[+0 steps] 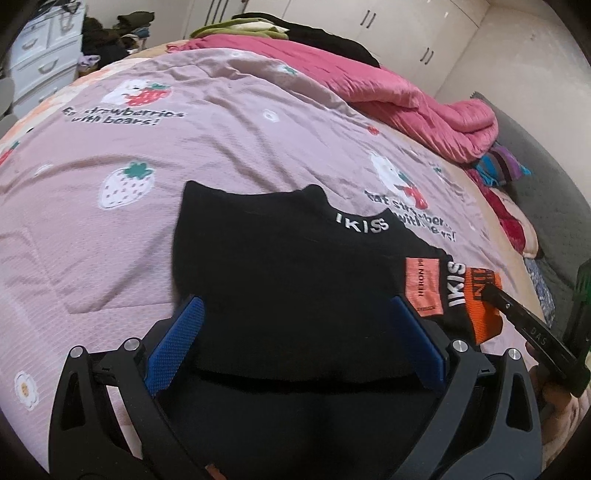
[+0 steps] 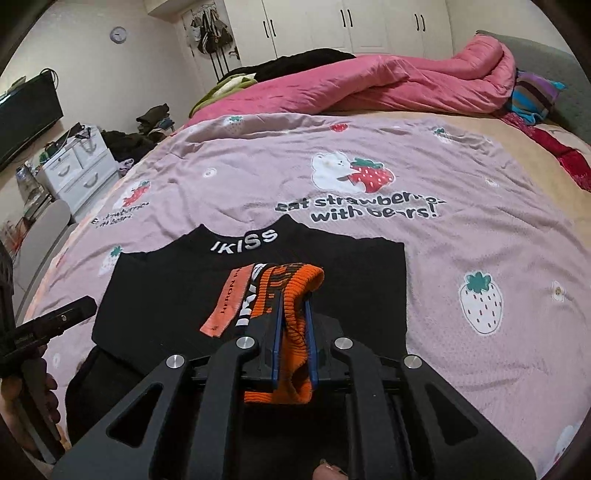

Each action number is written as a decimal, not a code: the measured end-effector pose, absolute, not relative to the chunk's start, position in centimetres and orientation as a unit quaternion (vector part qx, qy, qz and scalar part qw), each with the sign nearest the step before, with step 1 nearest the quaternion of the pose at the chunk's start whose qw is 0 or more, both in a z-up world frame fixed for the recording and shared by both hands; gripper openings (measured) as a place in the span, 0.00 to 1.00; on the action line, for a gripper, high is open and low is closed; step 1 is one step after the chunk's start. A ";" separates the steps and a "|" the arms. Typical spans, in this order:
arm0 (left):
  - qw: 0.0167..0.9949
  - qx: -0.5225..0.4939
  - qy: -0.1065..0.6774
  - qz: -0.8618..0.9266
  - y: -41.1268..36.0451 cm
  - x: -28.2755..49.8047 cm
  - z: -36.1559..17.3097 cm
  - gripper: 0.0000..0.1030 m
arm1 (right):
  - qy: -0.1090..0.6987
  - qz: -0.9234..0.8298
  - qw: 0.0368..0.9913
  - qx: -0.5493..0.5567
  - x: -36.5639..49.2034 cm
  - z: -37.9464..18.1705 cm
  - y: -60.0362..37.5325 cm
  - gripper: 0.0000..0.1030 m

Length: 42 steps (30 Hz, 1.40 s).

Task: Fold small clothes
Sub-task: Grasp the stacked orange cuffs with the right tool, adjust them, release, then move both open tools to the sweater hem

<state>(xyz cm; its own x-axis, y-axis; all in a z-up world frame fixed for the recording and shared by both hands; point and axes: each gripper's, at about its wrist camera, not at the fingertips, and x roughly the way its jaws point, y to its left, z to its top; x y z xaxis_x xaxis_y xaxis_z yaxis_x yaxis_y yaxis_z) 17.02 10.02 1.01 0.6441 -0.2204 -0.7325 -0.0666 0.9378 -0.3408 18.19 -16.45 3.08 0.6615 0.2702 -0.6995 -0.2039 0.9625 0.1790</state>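
The black sweater [image 2: 159,295] lay spread flat on the pink strawberry-print bedspread [image 2: 461,229], its "IKISS" collar [image 2: 243,242] pointing up the bed toward the rumpled pink quilt [image 2: 406,88]. And the right hand-held gripper [image 2: 293,295] was clamped down tight on the sleeve's orange-striped cuff [image 2: 295,321], the blue pads pressing the knit from both sides, with the cuff pulled over the sweater's front. An orange label [image 2: 225,306] lay just beside that cuff on the black fabric. In the left wrist view, the left hand-held gripper [image 1: 295,325] sat wide open over the sweater's lower part, its blue fingers [image 1: 177,347] splayed to either side of the black cloth and gripping nothing. From there the right hand-held gripper [image 1: 496,295] showed at the right edge, nipping the orange cuff [image 1: 484,314]. White wardrobe doors [image 2: 369,26] stood behind the bed, a white drawer unit [image 2: 77,166] off to the left.
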 end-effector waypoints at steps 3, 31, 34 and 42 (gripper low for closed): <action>0.890 -0.162 0.424 -0.049 9.4 17.4 0.7 0.91 | 0.388 0.128 0.912 0.038 18.0 2.9 -16.3 0.12; 0.862 -0.113 0.488 -0.078 8.8 18.6 -3.4 0.66 | 0.421 0.213 0.881 0.025 16.4 0.9 -10.3 0.49; 0.861 -0.125 0.486 -0.082 9.2 18.3 -3.7 0.66 | 0.432 0.217 0.875 0.021 16.5 0.1 -9.9 0.49; 0.860 -0.140 0.483 -0.084 9.8 18.0 -4.1 0.62 | 0.489 0.154 0.858 -0.023 17.3 -4.2 -10.9 0.70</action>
